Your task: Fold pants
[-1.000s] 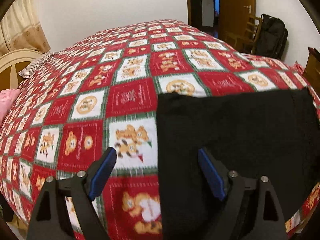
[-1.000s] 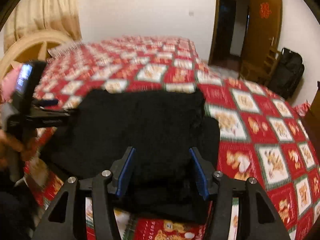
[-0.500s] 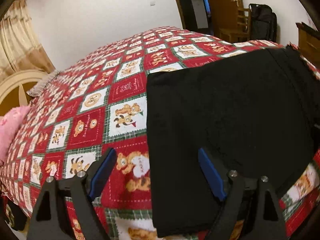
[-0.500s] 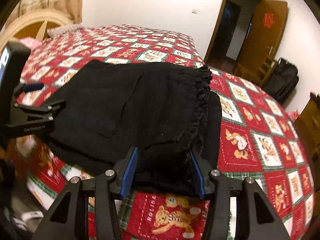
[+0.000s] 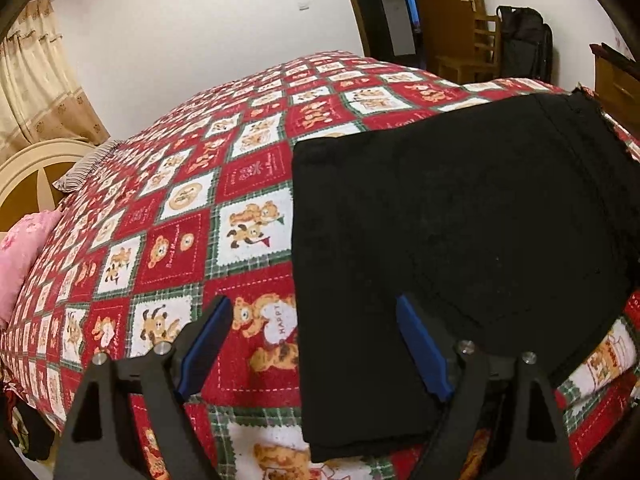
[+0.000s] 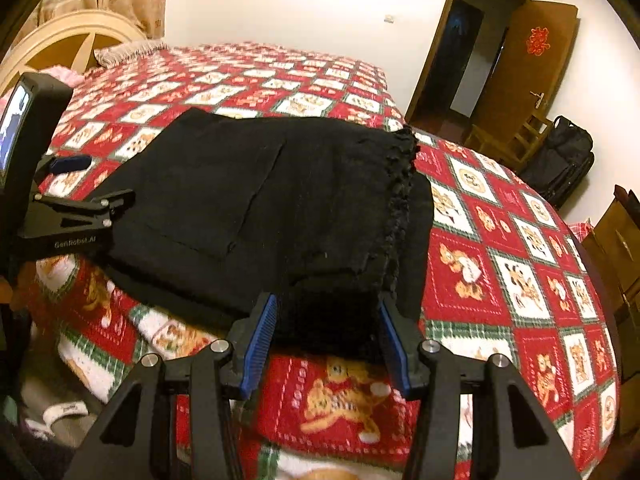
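Black folded pants [image 5: 460,220] lie on the red patchwork bedspread [image 5: 180,240] near the bed's front edge. My left gripper [image 5: 312,300] is open wide above their near left edge, one blue pad over the cloth and the other over the bedspread. It also shows in the right wrist view as the left gripper [image 6: 100,182], beside the pants [image 6: 260,184]. My right gripper [image 6: 326,300] is shut on the thick near right part of the pants, just left of the frayed hem [image 6: 400,200], with dark cloth filling the gap between its pads.
A pink pillow [image 5: 20,248], a striped pillow [image 5: 80,168] and a cream headboard [image 5: 28,172] are at the far left. An open doorway [image 6: 468,52], a wooden chair [image 6: 520,136], a black bag [image 6: 564,160] and a wooden cabinet [image 6: 620,240] stand right of the bed. A slipper [image 6: 60,412] lies on the floor.
Both views drew back toward the bed's front edge and rolled, so the pants' near edge now shows. The right jaws narrowed slightly around the cloth. The left jaws stayed wide.
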Demonstrator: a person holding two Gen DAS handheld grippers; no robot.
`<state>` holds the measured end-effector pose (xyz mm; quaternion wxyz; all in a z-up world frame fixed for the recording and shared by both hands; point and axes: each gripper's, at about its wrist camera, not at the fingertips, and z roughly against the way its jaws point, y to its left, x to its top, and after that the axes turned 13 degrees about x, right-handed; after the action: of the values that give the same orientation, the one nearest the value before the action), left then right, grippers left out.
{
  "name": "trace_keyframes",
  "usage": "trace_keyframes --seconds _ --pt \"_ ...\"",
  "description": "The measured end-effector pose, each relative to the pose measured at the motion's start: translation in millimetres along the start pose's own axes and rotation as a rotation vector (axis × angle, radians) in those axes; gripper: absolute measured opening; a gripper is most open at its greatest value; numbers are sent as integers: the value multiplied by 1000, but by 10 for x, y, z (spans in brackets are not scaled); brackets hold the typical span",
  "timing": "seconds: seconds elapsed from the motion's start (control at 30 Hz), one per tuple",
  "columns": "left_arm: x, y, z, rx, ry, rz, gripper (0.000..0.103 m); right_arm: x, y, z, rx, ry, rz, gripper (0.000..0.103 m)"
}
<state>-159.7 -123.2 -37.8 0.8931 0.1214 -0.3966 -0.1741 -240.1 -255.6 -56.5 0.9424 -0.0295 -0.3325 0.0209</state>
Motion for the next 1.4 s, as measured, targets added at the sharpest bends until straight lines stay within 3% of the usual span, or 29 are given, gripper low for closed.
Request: trace_keyframes --seconds 0.1,0.23,0.3,0.37,0.43,0.5,0.6,0.8,0.9,1.13,1.23,1.33,1.4 --pt "-11 63 42 -49 1 4 87 -17 -18 132 22 8 0 52" --pt "28 326 41 -179 42 83 87 46 -329 487 79 -142 -126 52" --pt "108 454 49 -204 37 127 88 100 -566 607 106 -223 -212 54" --pt "255 592 19 -243 36 160 90 138 -823 652 153 -292 -310 66" --pt "385 662 -41 -233 29 183 92 182 -1033 592 202 -332 -387 67" --pt "489 660 -143 -207 35 187 92 237 -1175 416 251 -331 -472 67" --pt "570 581 -357 -228 87 193 92 241 -1248 152 319 -316 -564 67" --pt "460 374 -487 -253 161 173 92 141 -1197 6 277 -265 -572 67" --pt "395 295 -544 -248 192 150 92 63 -1237 -3 304 -263 -596 67" --pt "330 301 -584 -288 233 203 96 61 -1293 -249 351 -247 -682 68" --pt "324 260 -568 -299 226 196 97 64 -1213 -221 331 -263 -651 69" --pt "338 230 -568 -306 226 191 97 76 -1124 -233 398 -253 -623 69" --pt "353 231 -586 -318 239 190 97 114 -1063 -228 375 -246 -580 69"
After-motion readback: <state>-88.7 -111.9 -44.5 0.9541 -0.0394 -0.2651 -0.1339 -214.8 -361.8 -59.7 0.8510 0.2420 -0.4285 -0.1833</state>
